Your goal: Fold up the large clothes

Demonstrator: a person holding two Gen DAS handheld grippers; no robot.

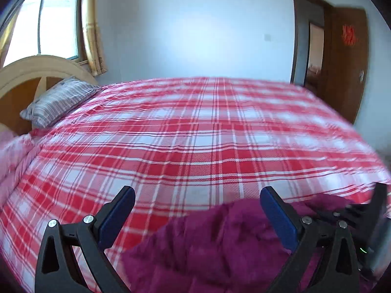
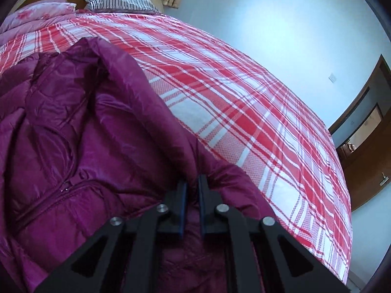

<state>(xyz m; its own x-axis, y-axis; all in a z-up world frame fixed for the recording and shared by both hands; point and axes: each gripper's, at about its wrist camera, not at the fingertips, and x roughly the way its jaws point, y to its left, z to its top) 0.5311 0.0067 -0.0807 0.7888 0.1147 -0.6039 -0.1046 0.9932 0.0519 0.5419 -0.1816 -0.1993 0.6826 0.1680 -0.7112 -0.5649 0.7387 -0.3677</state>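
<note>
A magenta puffer jacket point(image 2: 80, 127) with a front zipper lies on the red plaid bed sheet point(image 2: 244, 102). My right gripper point(image 2: 192, 183) is shut on a fold of the jacket at its right edge. In the left wrist view the jacket point(image 1: 215, 241) lies bunched at the bottom, under and between the fingers. My left gripper point(image 1: 196, 195) is open wide and empty, above the jacket's far edge. The right gripper point(image 1: 366, 210) shows at the far right of the left wrist view.
The plaid sheet point(image 1: 195, 131) covers a large bed. A striped pillow point(image 1: 58, 100) and a pink floral quilt point(image 2: 36, 14) lie by the wooden headboard point(image 1: 29, 73). A window point(image 1: 51, 22) is behind it. A brown door point(image 1: 347, 56) stands open at the right.
</note>
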